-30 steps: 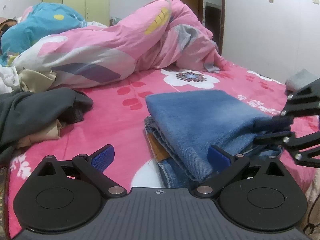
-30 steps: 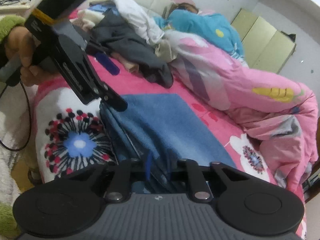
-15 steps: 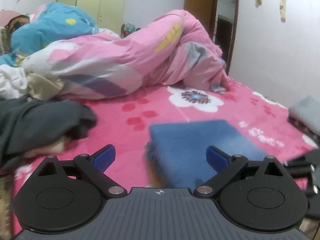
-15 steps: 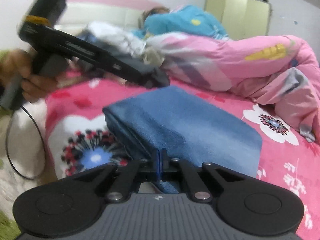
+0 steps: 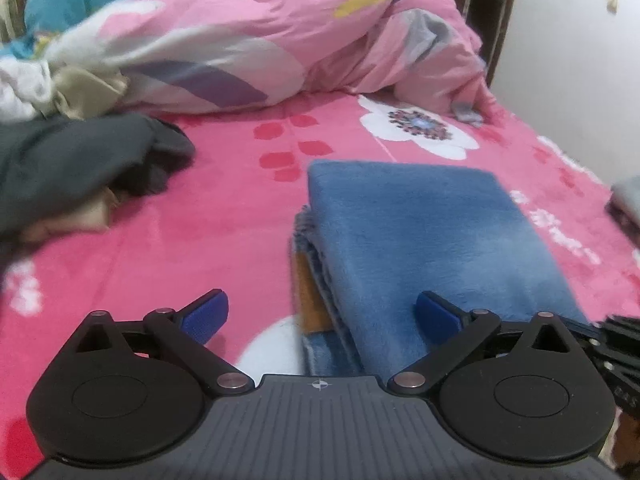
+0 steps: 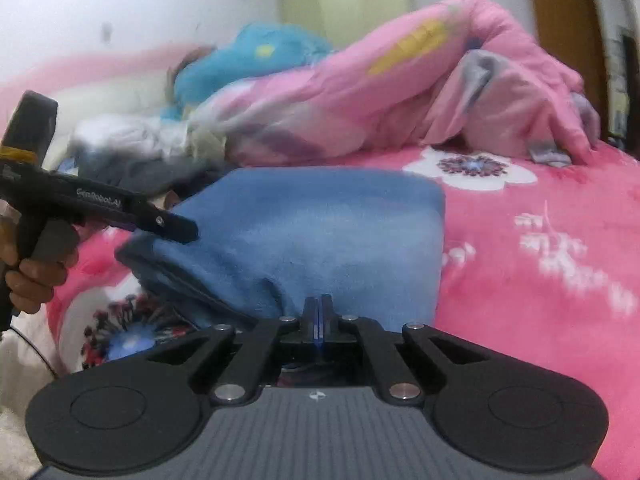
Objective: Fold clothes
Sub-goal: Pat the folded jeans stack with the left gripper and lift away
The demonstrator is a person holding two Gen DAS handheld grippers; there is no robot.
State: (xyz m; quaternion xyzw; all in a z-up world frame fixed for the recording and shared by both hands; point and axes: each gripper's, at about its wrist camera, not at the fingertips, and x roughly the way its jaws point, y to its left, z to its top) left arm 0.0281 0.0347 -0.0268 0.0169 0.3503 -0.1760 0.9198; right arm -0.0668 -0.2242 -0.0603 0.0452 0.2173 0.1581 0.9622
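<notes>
Left cam first: my left tongs are spread wide, nothing between the blue pads. Right in front sits the folded blue garment, flat on the pink floral bed sheet, its near edge just past my right-hand pad. Over to the left there's a dark grey clothes heap, and at the far side the pink quilt is bunched up.

Right cam: my right tongs are clenched tight, pads pressed together. They sit right at the near edge of the blue garment, but whether any cloth is pinched, I can't tell. The left tongs hang over the garment's left edge, with my hand on the handle. Background's pretty blurry here.
</notes>
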